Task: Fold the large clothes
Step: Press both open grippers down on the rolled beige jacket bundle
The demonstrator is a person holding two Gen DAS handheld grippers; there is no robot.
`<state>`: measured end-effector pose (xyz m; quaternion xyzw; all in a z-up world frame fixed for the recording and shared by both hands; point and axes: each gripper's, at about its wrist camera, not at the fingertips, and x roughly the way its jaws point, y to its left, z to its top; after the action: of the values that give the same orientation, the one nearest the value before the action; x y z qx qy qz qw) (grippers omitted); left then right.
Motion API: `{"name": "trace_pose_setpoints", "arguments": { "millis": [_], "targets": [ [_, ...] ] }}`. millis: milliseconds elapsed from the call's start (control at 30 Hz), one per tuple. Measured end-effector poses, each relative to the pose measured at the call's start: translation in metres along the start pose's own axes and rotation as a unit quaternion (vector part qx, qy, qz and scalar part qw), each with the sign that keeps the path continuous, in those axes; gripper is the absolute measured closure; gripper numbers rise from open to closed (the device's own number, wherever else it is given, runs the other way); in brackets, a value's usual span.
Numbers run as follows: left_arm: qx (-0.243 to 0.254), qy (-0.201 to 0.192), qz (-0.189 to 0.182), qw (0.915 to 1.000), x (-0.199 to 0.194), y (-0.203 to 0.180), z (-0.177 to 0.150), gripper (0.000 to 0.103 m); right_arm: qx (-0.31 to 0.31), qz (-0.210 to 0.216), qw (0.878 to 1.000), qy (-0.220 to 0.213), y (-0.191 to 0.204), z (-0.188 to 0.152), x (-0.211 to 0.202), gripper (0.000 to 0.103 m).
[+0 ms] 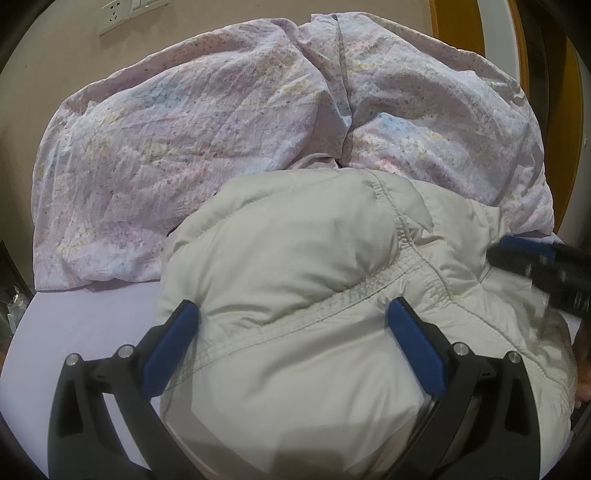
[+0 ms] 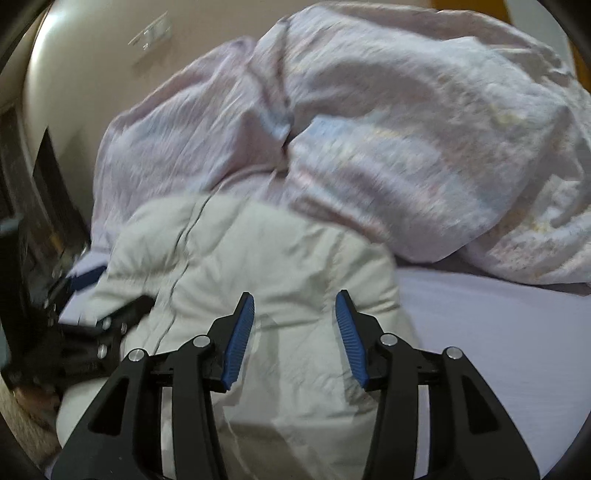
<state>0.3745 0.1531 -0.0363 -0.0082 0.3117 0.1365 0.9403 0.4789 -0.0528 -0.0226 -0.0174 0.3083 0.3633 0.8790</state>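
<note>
A puffy off-white padded jacket [image 1: 295, 266] lies bunched on a bed with a lilac sheet [image 1: 88, 317]. My left gripper [image 1: 291, 314] is open, its blue pads spread wide over the jacket's stitched seam, holding nothing. In the right wrist view the same jacket [image 2: 266, 258] lies below my right gripper [image 2: 295, 306], which is open above the fabric and empty. The right gripper also shows as a dark blurred shape in the left wrist view [image 1: 539, 262]. The left gripper shows at the left edge of the right wrist view [image 2: 92, 332].
A crumpled floral lilac quilt [image 1: 258, 122] is heaped behind the jacket, also in the right wrist view [image 2: 406, 147]. A beige wall with a socket [image 1: 114, 14] is beyond. A wooden frame [image 1: 532, 55] stands at the right. Bare sheet [image 2: 498, 350] lies right of the jacket.
</note>
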Motion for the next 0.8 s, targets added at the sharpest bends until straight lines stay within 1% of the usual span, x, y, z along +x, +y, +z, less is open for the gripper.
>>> {"name": "trace_pose_setpoints", "arguments": {
  "millis": [67, 133, 200, 533, 600, 667, 733, 800],
  "targets": [
    [0.001, 0.0, 0.0, 1.0, 0.0, 0.0, 0.0, 0.002, 0.001, -0.014, 1.0, 0.005, -0.003, 0.001, 0.006, 0.055],
    [0.001, 0.0, 0.0, 1.0, 0.0, 0.0, 0.0, 0.002, -0.01, -0.025, 1.0, 0.015, -0.003, -0.005, 0.016, 0.055],
    [0.001, 0.0, 0.0, 1.0, 0.0, 0.0, 0.0, 0.002, -0.023, -0.033, 0.999, 0.01, -0.001, -0.011, 0.021, 0.054],
    [0.003, -0.001, 0.003, 1.0, 0.001, -0.001, 0.0, 0.002, -0.016, -0.026, 0.999, 0.021, -0.004, -0.021, 0.032, 0.053],
    [0.004, -0.002, 0.003, 1.0, 0.0, -0.001, 0.0, 0.002, -0.017, -0.03, 0.999, 0.022, -0.003, -0.02, 0.03, 0.053],
    [0.008, -0.002, 0.007, 0.9999, -0.002, -0.002, 0.0, 0.002, -0.017, -0.044, 0.999, 0.022, 0.001, -0.019, 0.021, 0.052],
    [0.008, -0.004, 0.01, 0.9999, -0.01, -0.001, 0.001, 0.002, -0.006, -0.038, 0.999, 0.024, 0.003, -0.02, 0.007, 0.051],
    [-0.008, -0.001, -0.001, 1.0, -0.02, 0.005, 0.0, 0.002, 0.002, -0.024, 1.0, 0.014, 0.006, -0.024, -0.015, 0.046]
  ]
}}
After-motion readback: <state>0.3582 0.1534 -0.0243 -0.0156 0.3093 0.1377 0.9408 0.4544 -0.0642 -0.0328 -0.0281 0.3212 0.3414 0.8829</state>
